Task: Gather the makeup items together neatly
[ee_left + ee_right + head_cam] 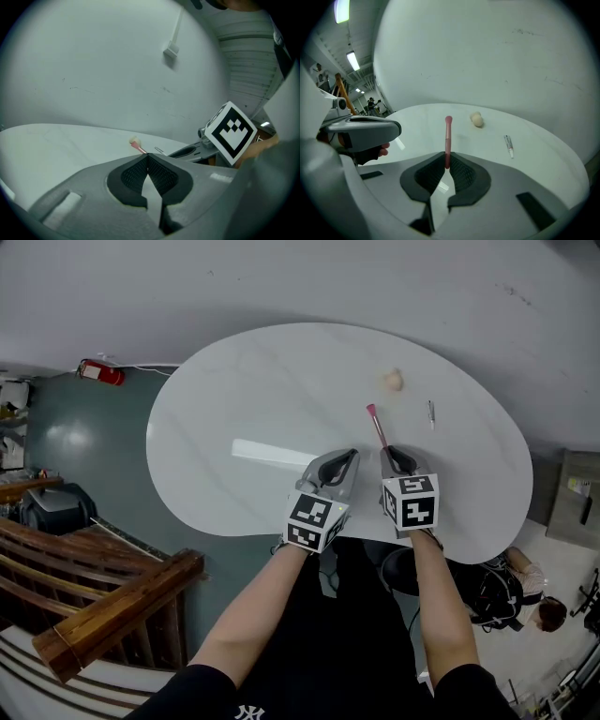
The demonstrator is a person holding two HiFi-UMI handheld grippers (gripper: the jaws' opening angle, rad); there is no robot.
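While the left gripper (148,155) is sitting with its jaws pressed together on nothing, its own view is catching only the pink makeup brush (138,146) just past its tips. Next over, the right gripper (447,159) is clamping the brush's handle end, the head pointing away over the white table (234,390); only the right gripper view is confirming that grip. Farther right, a beige sponge (476,119) and a small tube (508,146) are lying apart on the tabletop.
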